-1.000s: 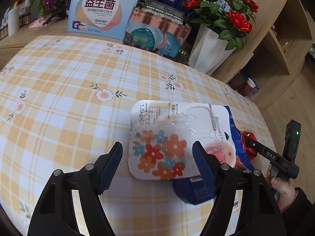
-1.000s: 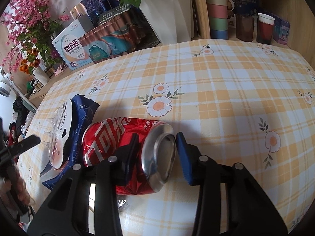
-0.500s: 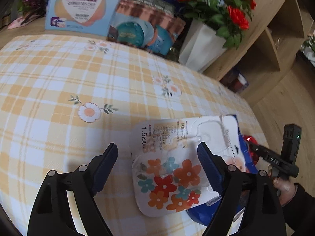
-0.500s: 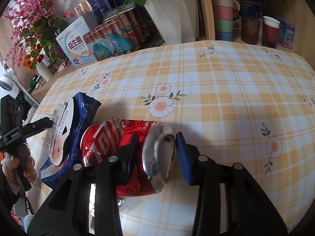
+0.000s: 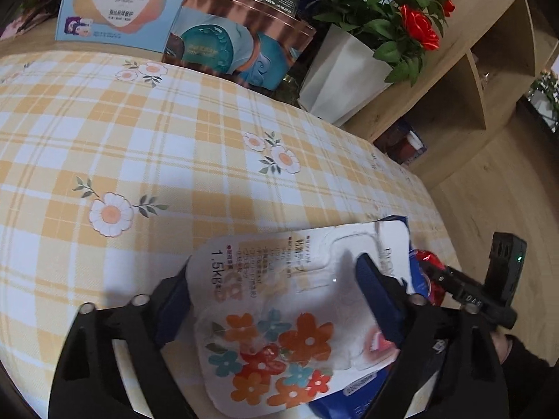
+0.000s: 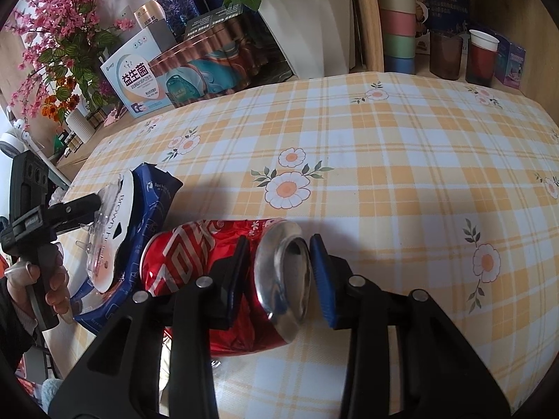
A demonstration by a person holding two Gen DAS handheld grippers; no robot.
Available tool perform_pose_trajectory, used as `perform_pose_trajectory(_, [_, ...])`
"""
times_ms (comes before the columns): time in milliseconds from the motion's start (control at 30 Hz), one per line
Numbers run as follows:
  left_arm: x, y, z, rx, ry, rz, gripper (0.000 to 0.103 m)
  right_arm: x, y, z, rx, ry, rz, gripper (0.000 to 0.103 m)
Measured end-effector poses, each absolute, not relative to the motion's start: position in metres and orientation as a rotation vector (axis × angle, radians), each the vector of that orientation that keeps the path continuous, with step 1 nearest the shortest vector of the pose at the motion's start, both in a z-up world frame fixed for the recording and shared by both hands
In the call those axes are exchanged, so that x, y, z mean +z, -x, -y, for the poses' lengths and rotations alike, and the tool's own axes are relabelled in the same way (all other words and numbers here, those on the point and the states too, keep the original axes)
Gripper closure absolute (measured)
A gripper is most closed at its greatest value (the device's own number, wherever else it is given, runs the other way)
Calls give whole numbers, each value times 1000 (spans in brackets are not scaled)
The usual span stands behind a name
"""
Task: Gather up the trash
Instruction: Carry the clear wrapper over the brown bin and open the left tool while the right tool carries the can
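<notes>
A white plastic package with printed flowers (image 5: 279, 317) lies on a blue wrapper (image 5: 353, 396) on the checked tablecloth. My left gripper (image 5: 276, 289) is open, its pads on either side of the package. In the right wrist view the package (image 6: 111, 230) and the blue wrapper (image 6: 153, 202) sit at the left. My right gripper (image 6: 276, 265) is shut on a dented red soda can (image 6: 216, 265), gripping its top end; the can lies on its side on the table. The can's red edge shows past the package in the left wrist view (image 5: 428, 269).
Boxes (image 5: 115, 0), a copper gift box (image 5: 237, 42) and a white pot of red roses (image 5: 346, 70) stand along the table's far edge. A wooden shelf (image 5: 489, 70) stands at the right. Stacked cups (image 6: 398, 17) and filled cups (image 6: 482, 56) sit behind the table.
My left gripper has moved forward over the flowered package, so its pads now flank it. My right gripper has stayed shut on the can.
</notes>
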State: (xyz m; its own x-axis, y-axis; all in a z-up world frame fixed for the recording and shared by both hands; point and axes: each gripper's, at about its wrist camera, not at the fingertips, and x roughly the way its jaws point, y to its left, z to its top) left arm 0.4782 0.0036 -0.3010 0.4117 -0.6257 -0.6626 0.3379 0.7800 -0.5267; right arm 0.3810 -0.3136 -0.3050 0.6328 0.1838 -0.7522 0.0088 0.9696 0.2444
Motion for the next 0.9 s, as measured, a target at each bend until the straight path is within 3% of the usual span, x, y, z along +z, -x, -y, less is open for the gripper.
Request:
perform_pose_trajectory(67, [-296, -473, -2, -595, 309, -955, 24, -304, -379, 313, 105, -230, -876, 67])
perform_pose_trajectory(100, [-293, -470, -3, -594, 306, -939, 38, -302, -376, 313, 101, -225, -868, 68])
perform_pose_trajectory(900, [-176, -379, -26, -470, 185, -728, 43, -227, -305, 325, 55, -227, -727, 69])
